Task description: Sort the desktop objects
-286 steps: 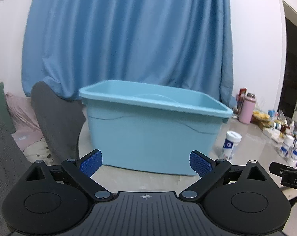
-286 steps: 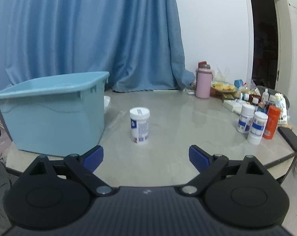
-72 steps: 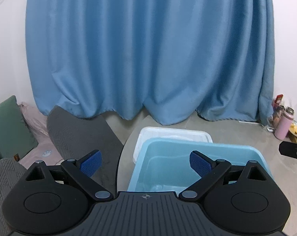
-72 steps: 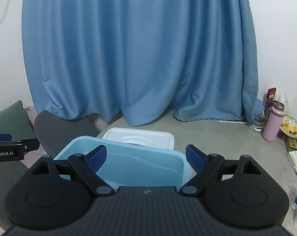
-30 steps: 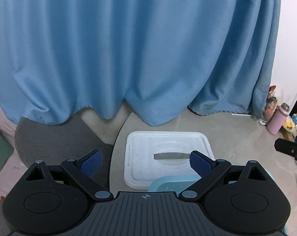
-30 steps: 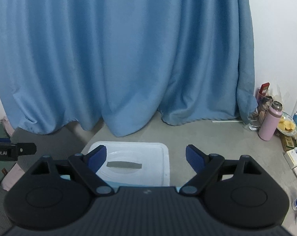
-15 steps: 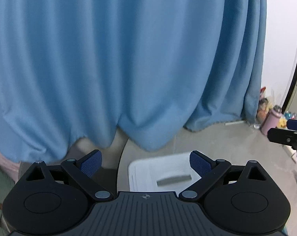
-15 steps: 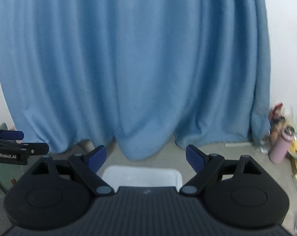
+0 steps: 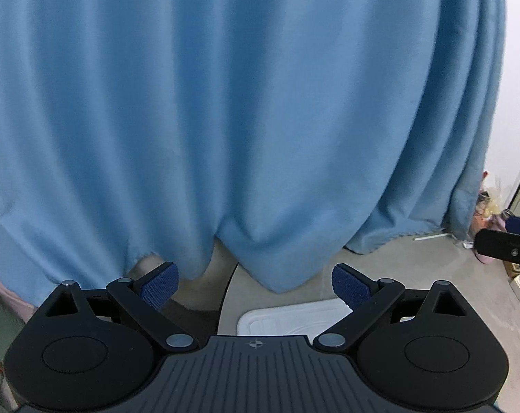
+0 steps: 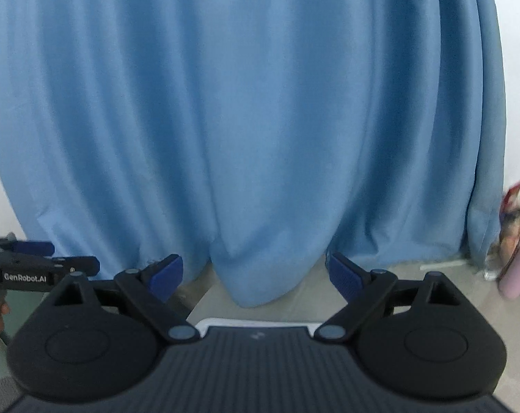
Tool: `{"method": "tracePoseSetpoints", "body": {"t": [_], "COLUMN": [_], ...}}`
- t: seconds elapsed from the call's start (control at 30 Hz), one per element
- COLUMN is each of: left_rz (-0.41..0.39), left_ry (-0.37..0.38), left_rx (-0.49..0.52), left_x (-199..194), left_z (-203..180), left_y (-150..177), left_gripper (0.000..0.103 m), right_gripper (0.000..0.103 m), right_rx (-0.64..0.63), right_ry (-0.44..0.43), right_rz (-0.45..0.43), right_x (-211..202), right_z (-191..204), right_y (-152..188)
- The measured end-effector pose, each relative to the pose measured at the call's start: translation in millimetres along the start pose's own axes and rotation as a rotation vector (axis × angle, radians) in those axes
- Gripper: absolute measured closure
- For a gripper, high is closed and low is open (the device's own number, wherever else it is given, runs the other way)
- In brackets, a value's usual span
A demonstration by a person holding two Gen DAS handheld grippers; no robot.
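Now both my grippers have swung past the blue bin toward the curtain point(image 9: 260, 103); only the white lid point(image 9: 287, 316) shows, just below its hem; left gripper point(image 9: 255, 284) and right gripper point(image 10: 255, 273) fingers gape wide, holding nothing; I judge the lid comes next.

left gripper point(image 9: 255, 284) agape, right gripper point(image 10: 255, 272) agape

grey table point(image 9: 414, 268), white lid point(image 9: 287, 316), pink bottle point(image 10: 516, 275)
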State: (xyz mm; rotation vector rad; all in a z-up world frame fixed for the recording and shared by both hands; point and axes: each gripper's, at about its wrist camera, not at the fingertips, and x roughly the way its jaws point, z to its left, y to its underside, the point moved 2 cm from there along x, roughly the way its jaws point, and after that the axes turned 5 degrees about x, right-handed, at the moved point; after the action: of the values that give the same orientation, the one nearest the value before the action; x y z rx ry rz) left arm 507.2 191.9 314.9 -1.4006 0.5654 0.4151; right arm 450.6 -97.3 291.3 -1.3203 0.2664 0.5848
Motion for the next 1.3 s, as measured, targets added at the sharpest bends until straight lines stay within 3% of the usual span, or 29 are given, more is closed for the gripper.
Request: {"method": "tracePoseSetpoints", "body": {"t": [0.27, 0.57, 1.03, 1.3], "left_rz": [0.094, 0.241, 0.453, 0.531], "left_ry": [-0.017, -0.046, -0.012, 0.027], "left_rx": [-0.015, -0.016, -0.093, -0.157], "left_x": [82.5, 166.6, 269.8, 303.8], "left_z": [6.0, 12.0, 9.5, 14.7], "left_y": [11.9, 48.3, 131.7, 169.1], "left_gripper": [0.006, 0.006, 0.006, 0.006], "right_gripper": [0.011, 0.011, 0.011, 0.011], "right_rx": [-0.008, -0.012, 0.005, 0.026], "right_ry": [0.047, 0.138, 0.24, 0.29], "right_rz": [0.105, 0.313, 0.566, 0.666], "right_x": [53.9, 146.5, 225.9, 264.2], "right_z": [-14.5, -43.5, -69.4, -91.5], "right_y": [5.2, 42.4, 109.3, 139.9]}}
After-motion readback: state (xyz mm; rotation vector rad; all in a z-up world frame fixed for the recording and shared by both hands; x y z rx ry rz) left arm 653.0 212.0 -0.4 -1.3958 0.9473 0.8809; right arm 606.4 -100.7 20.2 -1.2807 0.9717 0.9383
